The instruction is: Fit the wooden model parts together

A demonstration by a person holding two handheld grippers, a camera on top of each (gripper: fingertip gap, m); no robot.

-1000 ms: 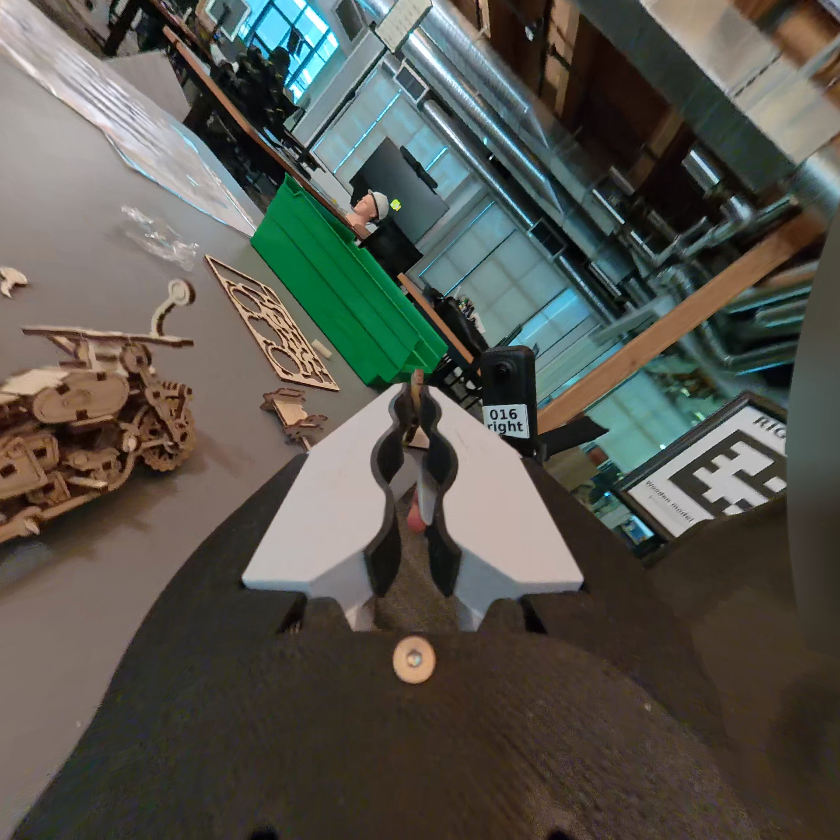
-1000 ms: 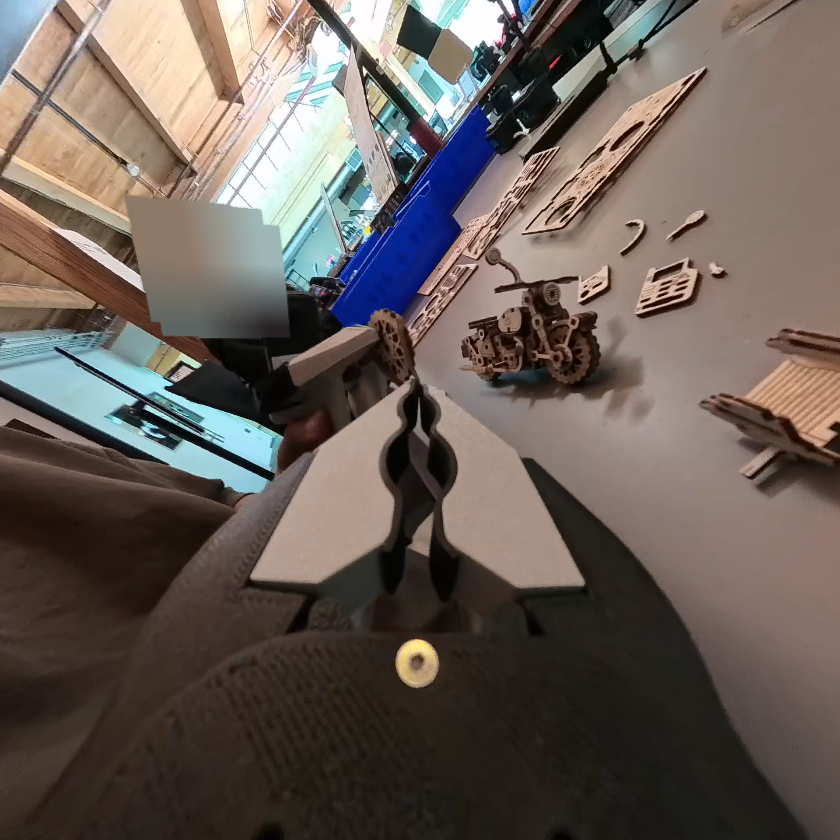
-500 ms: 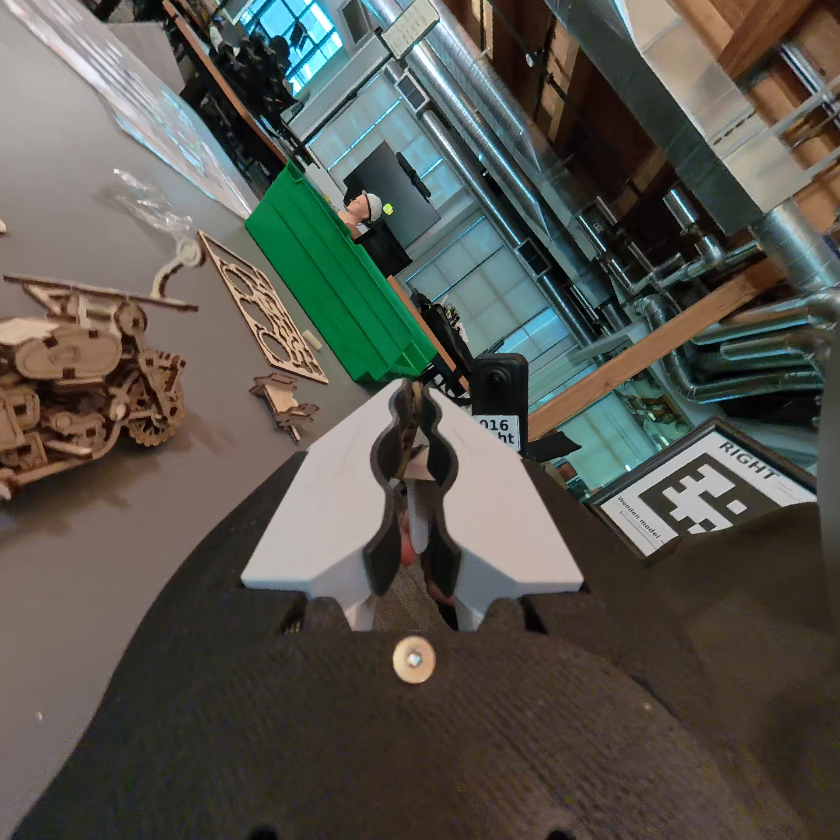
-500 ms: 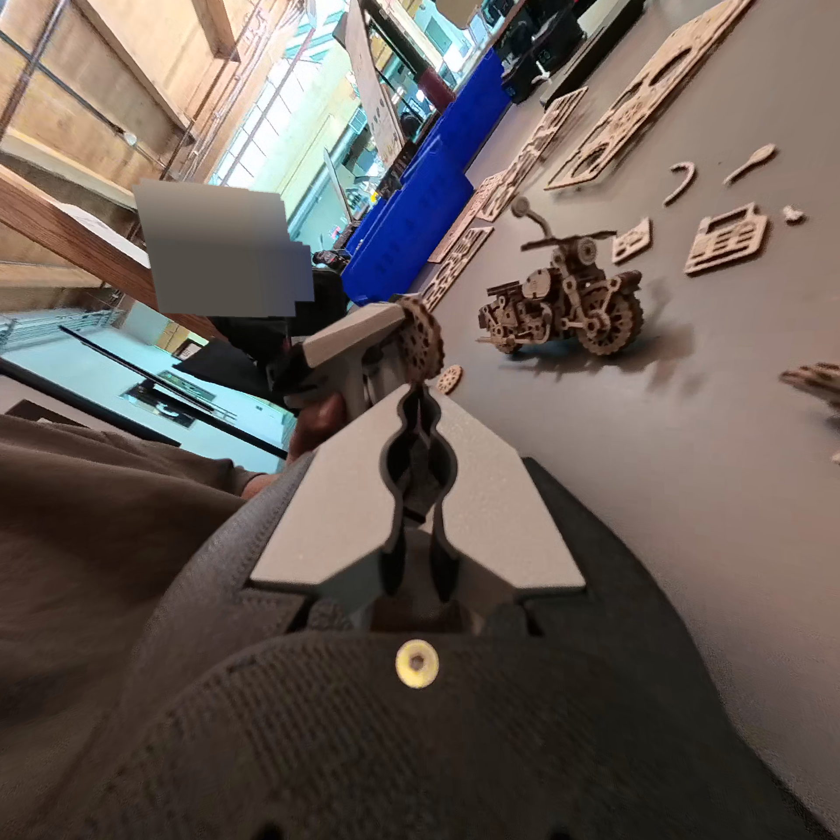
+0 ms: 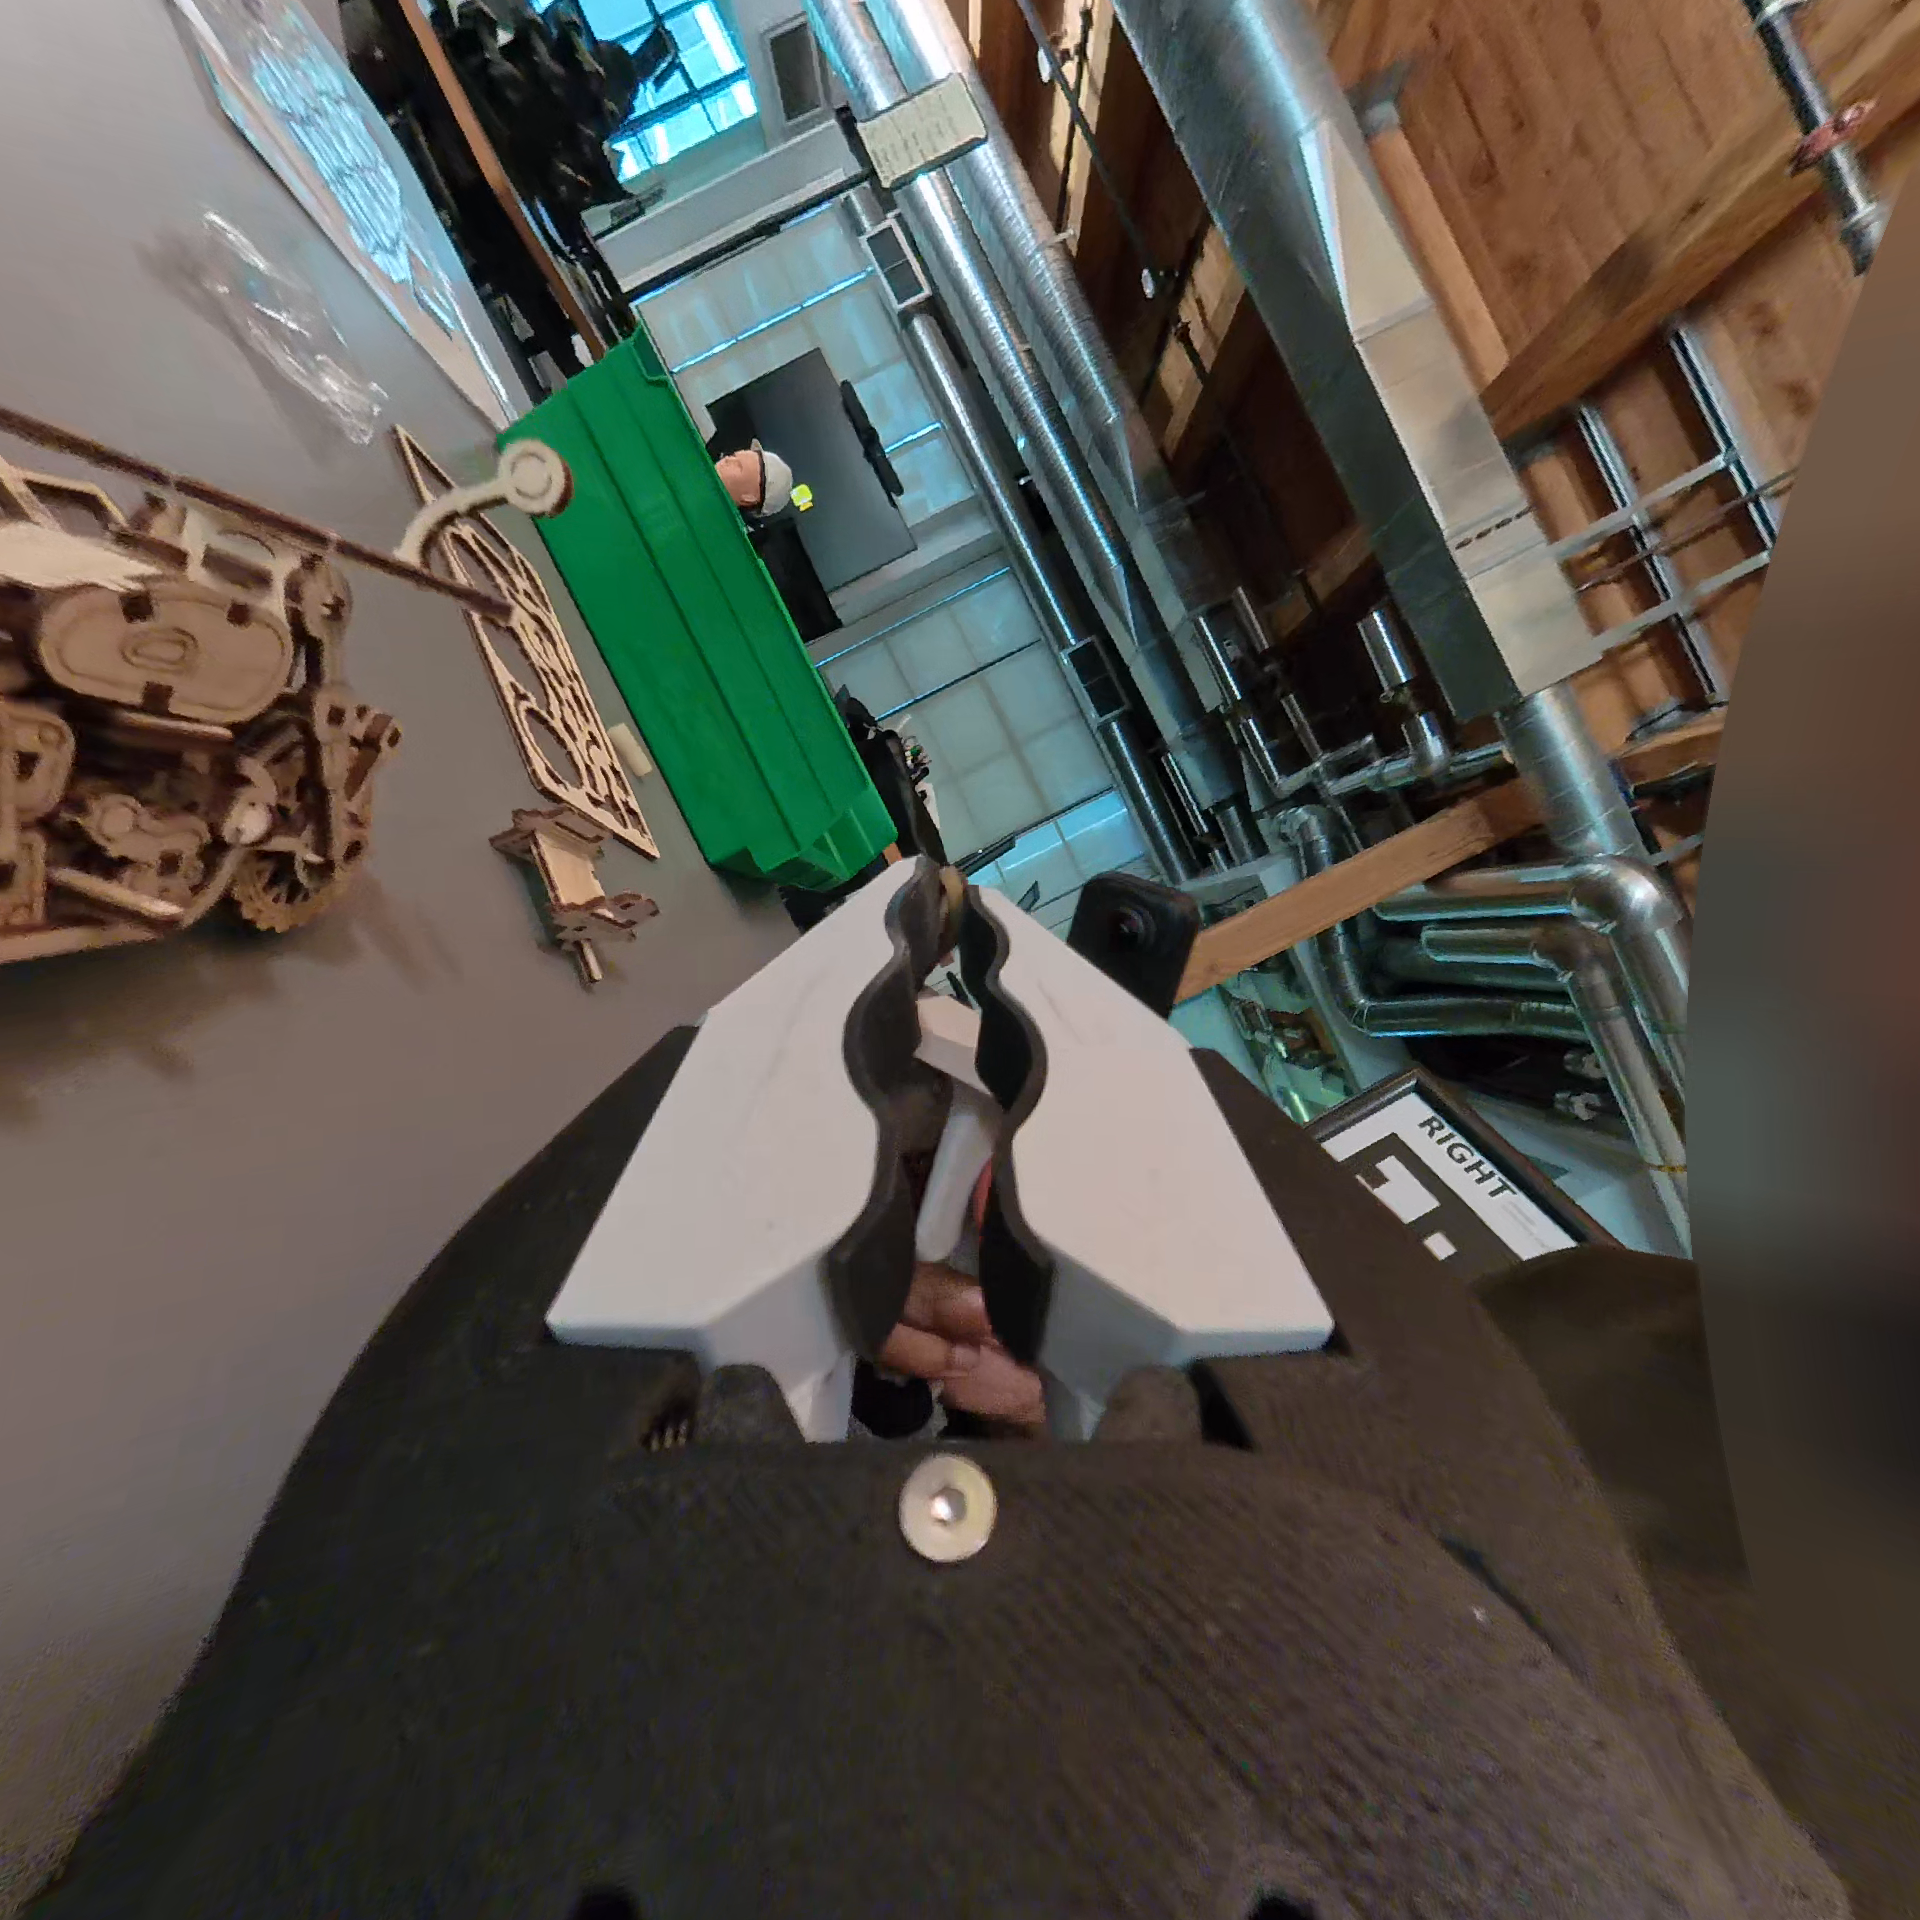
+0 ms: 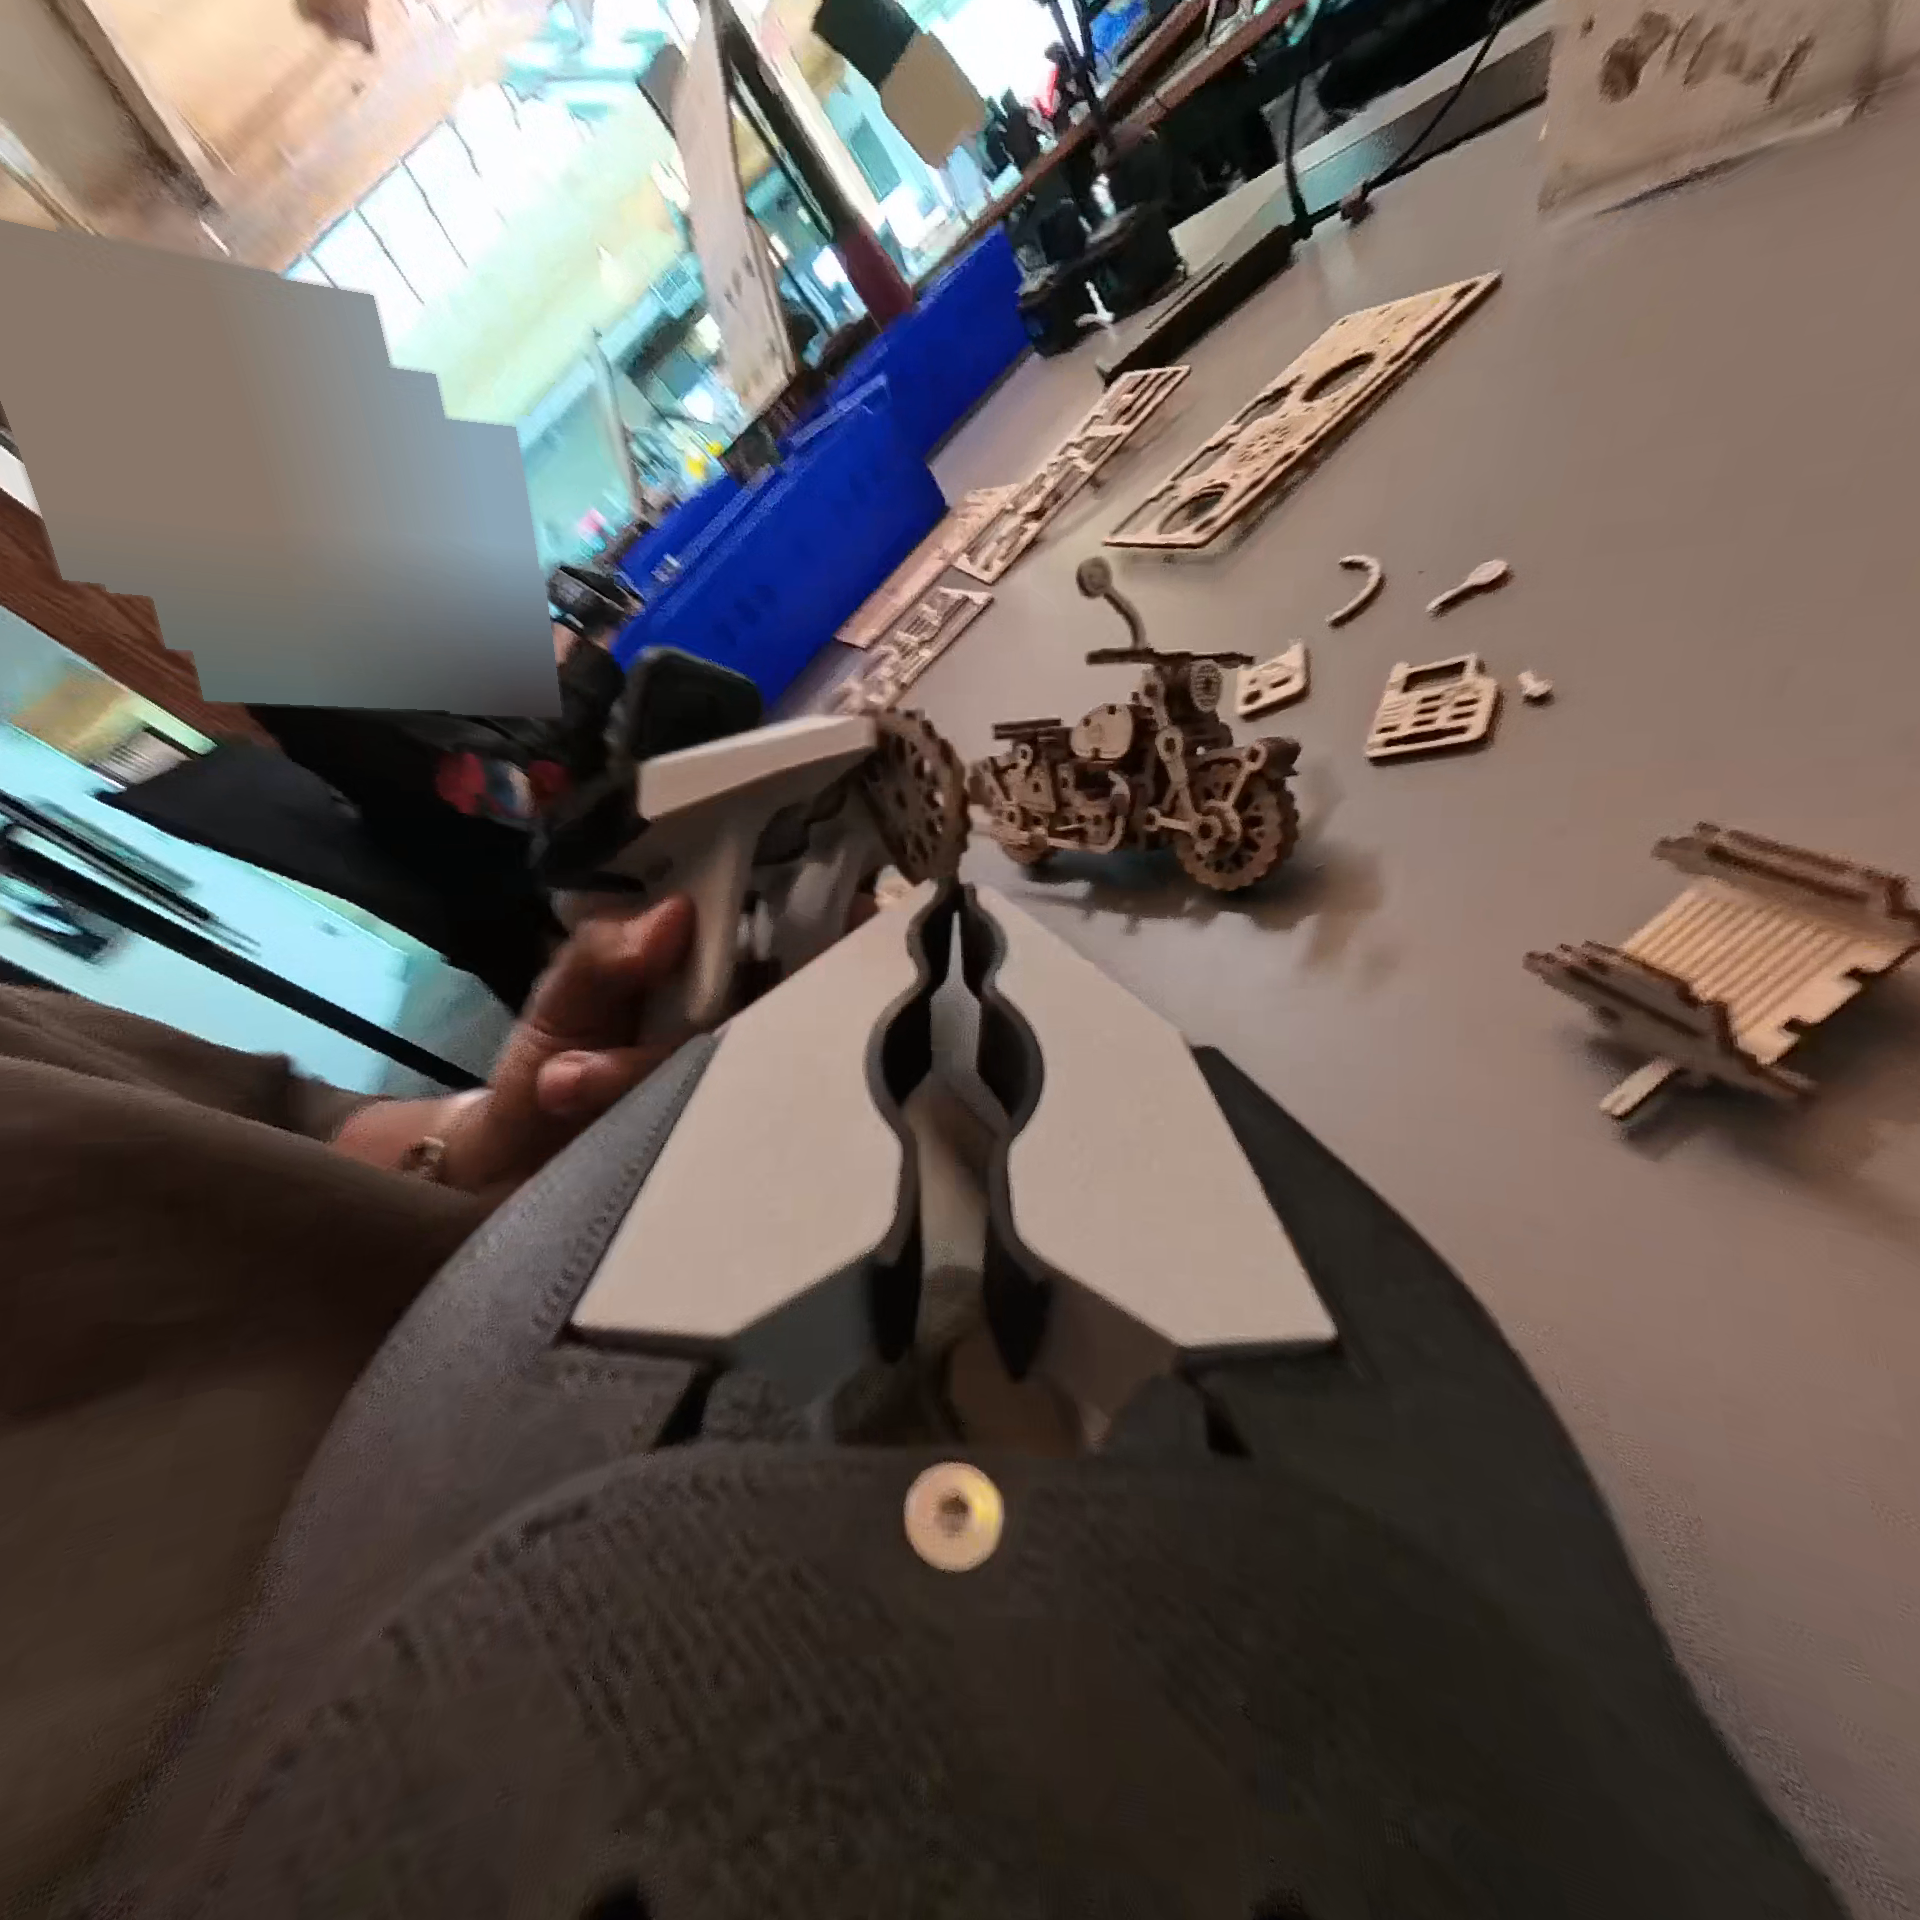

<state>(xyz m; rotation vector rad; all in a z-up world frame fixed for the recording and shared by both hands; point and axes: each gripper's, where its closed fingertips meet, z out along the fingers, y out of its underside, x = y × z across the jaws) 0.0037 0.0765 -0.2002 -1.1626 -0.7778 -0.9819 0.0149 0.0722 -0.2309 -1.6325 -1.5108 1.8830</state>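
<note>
My left gripper (image 5: 940,896) is shut on a toothed wooden wheel (image 5: 948,902), which is seen edge-on at its tips. In the right wrist view the same left gripper (image 6: 868,774) holds the wheel (image 6: 920,795) upright in the air. My right gripper (image 6: 951,902) is shut just below the wheel's rim, and nothing shows between its tips. The wooden motorcycle model (image 6: 1143,800) stands on the grey table (image 6: 1558,1351) behind the wheel. It also shows in the left wrist view (image 5: 156,727), at the left.
A ribbed wooden sub-assembly (image 6: 1725,956) lies at the right. Small flat parts (image 6: 1434,707) and cut-out sheets (image 6: 1309,416) lie farther back, with blue bins (image 6: 831,520) behind. In the left view are a green bin (image 5: 707,665), a sheet (image 5: 551,665) and a small sub-assembly (image 5: 566,894). The tips of both grippers are at nearly the same place.
The left gripper and its wheel have moved closer to the right gripper's tips. Both views have swung, and the motorcycle now looms larger in each.
</note>
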